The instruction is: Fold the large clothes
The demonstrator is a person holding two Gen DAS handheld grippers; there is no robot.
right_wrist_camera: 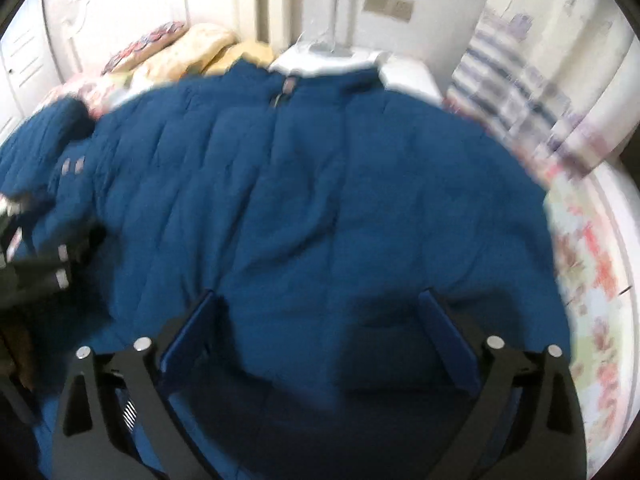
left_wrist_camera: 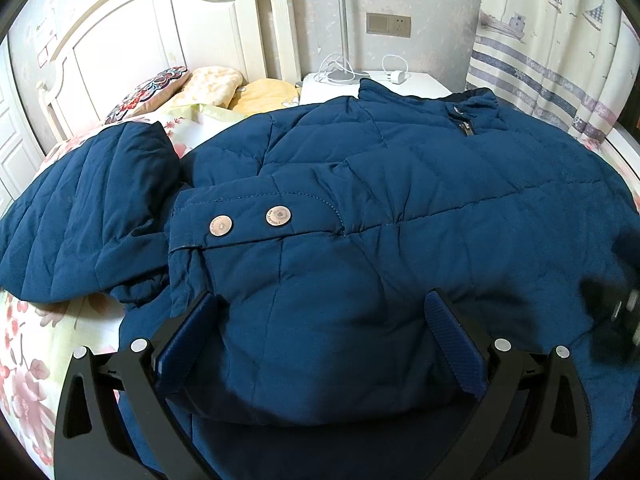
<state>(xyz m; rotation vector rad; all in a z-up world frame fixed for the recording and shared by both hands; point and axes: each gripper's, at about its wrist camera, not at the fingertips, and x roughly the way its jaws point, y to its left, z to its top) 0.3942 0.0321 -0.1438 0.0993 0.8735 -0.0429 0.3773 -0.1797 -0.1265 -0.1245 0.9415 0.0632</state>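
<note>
A large dark blue quilted jacket (left_wrist_camera: 360,184) lies spread on the bed, collar and zipper toward the far nightstand. A sleeve cuff with two metal snaps (left_wrist_camera: 248,220) is folded across its front, and the other sleeve (left_wrist_camera: 80,216) lies out to the left. My left gripper (left_wrist_camera: 324,336) is open, its fingers straddling a puffed fold of the jacket near the hem. My right gripper (right_wrist_camera: 320,332) is open just above the jacket (right_wrist_camera: 320,184) near its lower edge; that view is motion-blurred. The right gripper also shows as a dark blur at the left wrist view's right edge (left_wrist_camera: 616,312).
A floral bedsheet (left_wrist_camera: 32,352) covers the bed. Pillows (left_wrist_camera: 208,88) lie by the white headboard (left_wrist_camera: 132,40). A white nightstand (left_wrist_camera: 420,84) holds a lamp base and charger cable. A striped curtain (left_wrist_camera: 552,60) hangs at the right.
</note>
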